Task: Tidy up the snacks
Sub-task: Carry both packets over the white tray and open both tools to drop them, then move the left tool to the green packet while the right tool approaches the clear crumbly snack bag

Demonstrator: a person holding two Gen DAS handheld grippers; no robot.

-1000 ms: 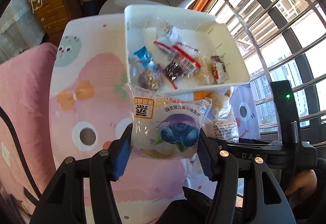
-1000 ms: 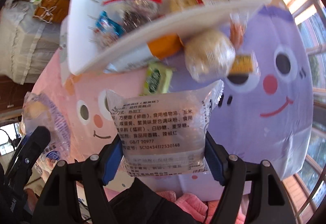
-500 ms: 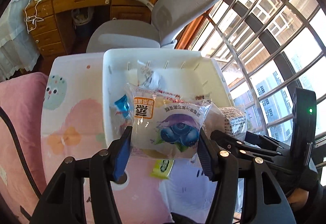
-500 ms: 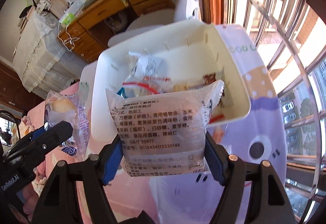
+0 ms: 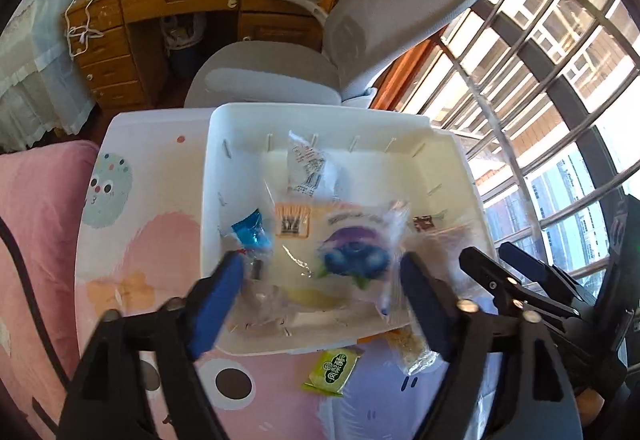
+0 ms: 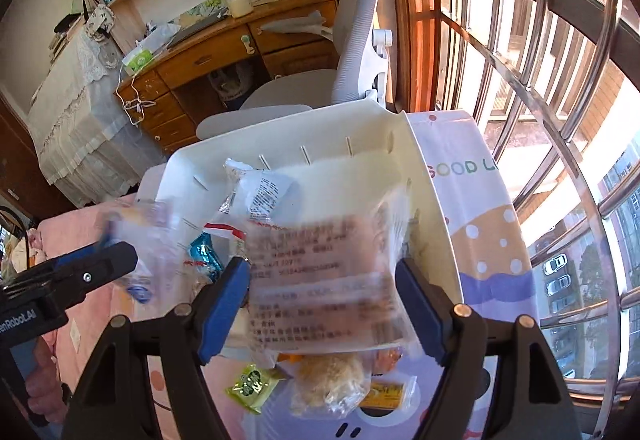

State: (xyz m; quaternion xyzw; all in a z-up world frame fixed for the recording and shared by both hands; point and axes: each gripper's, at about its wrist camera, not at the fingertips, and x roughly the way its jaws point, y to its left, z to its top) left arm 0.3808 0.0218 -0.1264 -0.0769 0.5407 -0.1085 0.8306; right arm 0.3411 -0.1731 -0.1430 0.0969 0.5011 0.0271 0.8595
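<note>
A white bin (image 5: 452, 168) sits on the cartoon-print table (image 5: 132, 240) and holds several wrapped snacks. My left gripper (image 5: 320, 292) is open over the bin's near edge; the blueberry snack packet (image 5: 352, 252) is blurred and loose between its fingers, over the bin. My right gripper (image 6: 324, 300) is open too; its clear printed packet (image 6: 324, 272) is blurred between the spread fingers above the bin (image 6: 432, 200). The right gripper also shows at the right of the left wrist view (image 5: 516, 272).
A green packet (image 5: 334, 368), a round bun in clear wrap (image 6: 328, 384) and an orange packet (image 6: 386, 392) lie on the table in front of the bin. A grey office chair (image 5: 360, 28) and wooden desk (image 5: 180, 0) stand behind. Window bars (image 6: 540, 80) are on the right.
Both grippers have opened and let go of their packets, which now drop blurred into the bin. Both have moved forward over the bin.
</note>
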